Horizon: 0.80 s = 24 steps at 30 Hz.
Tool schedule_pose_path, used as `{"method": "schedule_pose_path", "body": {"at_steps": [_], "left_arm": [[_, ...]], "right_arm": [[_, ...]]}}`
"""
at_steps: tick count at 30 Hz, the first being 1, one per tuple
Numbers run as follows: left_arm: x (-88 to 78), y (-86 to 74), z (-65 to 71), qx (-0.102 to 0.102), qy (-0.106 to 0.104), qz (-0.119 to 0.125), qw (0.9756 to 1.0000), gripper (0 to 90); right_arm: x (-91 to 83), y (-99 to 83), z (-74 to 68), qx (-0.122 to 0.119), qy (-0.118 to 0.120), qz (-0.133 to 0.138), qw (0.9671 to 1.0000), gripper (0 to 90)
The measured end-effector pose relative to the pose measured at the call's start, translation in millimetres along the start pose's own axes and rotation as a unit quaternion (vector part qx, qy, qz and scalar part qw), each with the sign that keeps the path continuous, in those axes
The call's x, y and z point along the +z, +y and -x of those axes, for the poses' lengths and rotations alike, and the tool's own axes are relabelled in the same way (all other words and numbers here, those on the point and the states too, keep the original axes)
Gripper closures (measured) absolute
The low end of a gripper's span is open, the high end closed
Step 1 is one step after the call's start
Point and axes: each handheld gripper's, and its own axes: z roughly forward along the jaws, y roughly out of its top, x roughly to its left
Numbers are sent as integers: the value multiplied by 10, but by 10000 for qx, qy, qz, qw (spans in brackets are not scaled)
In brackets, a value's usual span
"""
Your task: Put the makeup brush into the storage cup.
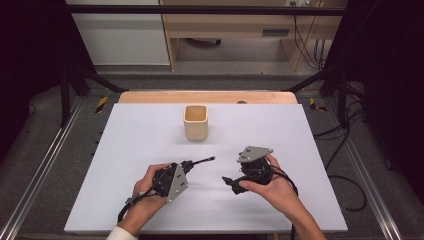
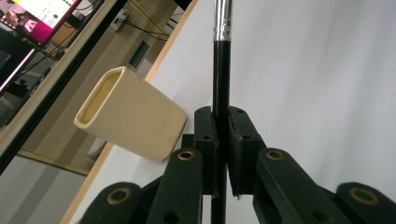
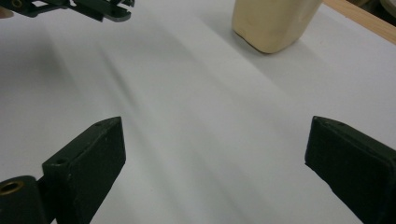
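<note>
Left gripper [image 1: 192,165] is clamped tight on a thin black rod with a silver band [image 2: 221,70], and I've got it low over the white table [image 1: 150,135], rod tip pointing off toward the right gripper [image 1: 231,184]. That one has its jaws spread wide with nothing between them, just bare tabletop showing in the right gripper view. Both sit near my edge of the table, close together but not touching. Cream cup [image 1: 195,122] stands upright farther back, near the middle, well apart from both grippers.
</note>
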Motion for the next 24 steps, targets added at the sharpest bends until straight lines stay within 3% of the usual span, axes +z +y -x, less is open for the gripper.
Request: {"method": "schedule_pose_path", "body": {"at_steps": [5,8,10,11,13,14,16,19,23,24], "left_arm": [[10,-2,-23,-170,57,45,9998,836],[23,4,-33,-284,65,87,9995,836],[32,12,-42,-345,61,99,9993,836],[36,16,-46,-381,62,110,9992,836],[47,32,-59,-465,59,136,9988,836],[61,57,-72,-552,46,167,9983,836],[68,72,-80,-592,48,178,9981,836],[96,146,-123,-753,40,262,9968,836],[122,189,-161,-996,59,440,9940,837],[134,204,-178,-1125,71,512,9923,837]], "right_arm": [[-16,-97,13,191,-177,237,9994,66],[-67,-194,11,252,-484,463,9974,63],[-78,-211,13,249,-543,507,9969,66],[-111,-249,16,339,-697,675,9947,70],[-130,-267,22,412,-753,761,9934,70],[-177,-306,44,511,-894,904,9906,70],[-216,-335,55,592,-995,1014,9881,70],[-274,-395,58,756,-1032,1196,9845,71],[-296,-444,69,712,-1095,1227,9838,69],[-299,-459,75,749,-1083,1263,9832,68]]}}
